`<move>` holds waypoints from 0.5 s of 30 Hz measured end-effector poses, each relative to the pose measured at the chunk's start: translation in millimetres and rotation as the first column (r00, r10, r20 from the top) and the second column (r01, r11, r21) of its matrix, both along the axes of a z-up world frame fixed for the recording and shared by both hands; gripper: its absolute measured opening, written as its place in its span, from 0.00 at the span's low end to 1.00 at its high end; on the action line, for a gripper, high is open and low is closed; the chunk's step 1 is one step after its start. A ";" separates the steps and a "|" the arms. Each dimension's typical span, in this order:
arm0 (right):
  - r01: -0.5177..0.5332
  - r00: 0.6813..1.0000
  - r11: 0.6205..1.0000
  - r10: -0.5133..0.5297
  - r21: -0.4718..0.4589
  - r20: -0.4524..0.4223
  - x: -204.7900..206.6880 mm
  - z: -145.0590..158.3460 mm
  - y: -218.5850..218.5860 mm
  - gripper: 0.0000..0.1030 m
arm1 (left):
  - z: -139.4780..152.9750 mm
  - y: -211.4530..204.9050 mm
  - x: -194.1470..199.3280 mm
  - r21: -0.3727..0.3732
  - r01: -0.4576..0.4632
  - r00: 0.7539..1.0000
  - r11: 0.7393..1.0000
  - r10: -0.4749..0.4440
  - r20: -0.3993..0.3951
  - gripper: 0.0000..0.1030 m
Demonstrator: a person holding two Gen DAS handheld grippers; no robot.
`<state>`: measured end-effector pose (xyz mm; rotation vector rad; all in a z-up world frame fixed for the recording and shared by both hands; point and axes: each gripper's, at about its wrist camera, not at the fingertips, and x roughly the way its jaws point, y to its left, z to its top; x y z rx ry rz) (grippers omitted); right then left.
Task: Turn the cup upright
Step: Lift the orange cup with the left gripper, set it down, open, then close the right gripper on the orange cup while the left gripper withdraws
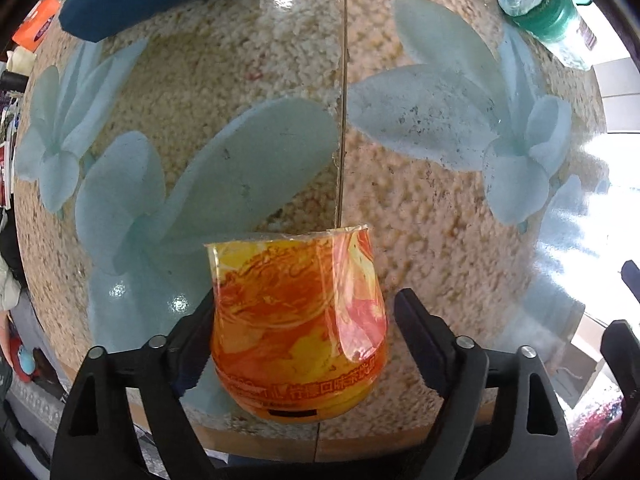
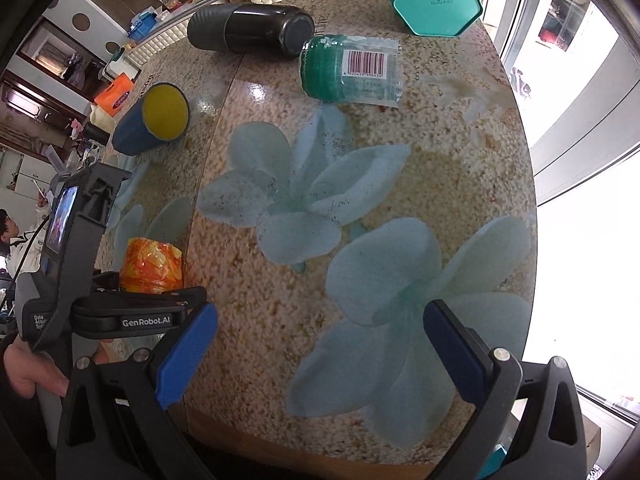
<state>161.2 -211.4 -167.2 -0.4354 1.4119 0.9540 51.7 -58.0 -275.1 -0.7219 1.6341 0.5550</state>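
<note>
The orange cup (image 1: 298, 328) sits at the near edge of the counter (image 1: 440, 216), between the black fingers of the left gripper (image 1: 302, 332). The left finger is touching or just beside the cup wall; a visible gap separates the right finger from it, so the jaws stand partly open and no firm grasp is established. In the left wrist view the cup's wide rim (image 1: 288, 236) points to the far side and its rounded base to the near side; whether the cup is lying down or already standing cannot be told from this view alone. In the right wrist view it appears to stand on the counter, at the far left behind the left gripper's body. The right gripper (image 2: 320, 344) hovers wide open over the printed flower pattern and holds nothing. Judged step: either the approach before the grasp or the release after the flip. If the cup is not yet upright, the next move calls for closing the jaws evenly on the wall, lifting clear, and rotating the wrist. A blue cup (image 2: 150, 124), a black flask (image 2: 248, 32) and a green bottle (image 2: 352, 68) lie well apart on the far side.
</note>
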 end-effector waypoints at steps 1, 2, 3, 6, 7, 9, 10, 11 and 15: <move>0.001 1.000 1.000 -0.001 -0.001 -0.002 0.6 1.4 -2.1 1.00 | 3.0 0.4 -3.2 -0.001 0.000 1.000 1.000 0.000 0.000 0.87; 0.003 1.000 1.000 -0.003 -0.002 -0.003 1.3 1.7 -3.7 1.00 | 5.3 -0.7 -2.2 -0.002 0.007 1.000 1.000 -0.007 0.012 0.87; 0.008 1.000 1.000 -0.008 -0.004 -0.002 2.1 1.2 -4.9 1.00 | 9.6 0.3 -3.6 0.002 0.016 1.000 1.000 -0.016 0.024 0.87; 0.019 1.000 1.000 -0.019 -0.002 -0.008 3.4 0.4 -8.0 1.00 | 24.5 -6.1 -1.5 0.036 0.053 0.998 0.998 -0.054 0.039 0.88; 0.021 1.000 1.000 -0.021 -0.004 -0.009 3.4 0.4 -8.1 1.00 | 27.1 -7.3 -1.0 0.040 0.064 0.997 0.997 -0.066 0.039 0.88; 0.027 1.000 1.000 -0.027 -0.001 -0.013 2.8 1.9 -8.3 1.00 | 31.7 -8.9 -1.0 0.036 0.076 0.996 0.997 -0.077 0.046 0.88; 0.028 1.000 1.000 -0.028 0.001 -0.012 1.4 3.5 -7.4 1.00 | 35.2 -9.7 -2.2 0.033 0.076 0.996 0.997 -0.077 0.054 0.88; 0.028 1.000 1.000 -0.028 0.001 -0.010 0.1 5.2 -7.1 1.00 | 38.7 -9.8 -3.7 0.031 0.079 0.995 0.996 -0.081 0.059 0.88; 0.038 0.999 0.999 -0.038 0.005 -0.004 -9.3 15.2 0.3 1.00 | 51.4 -8.1 -12.3 0.042 0.118 0.989 0.992 -0.121 0.080 0.88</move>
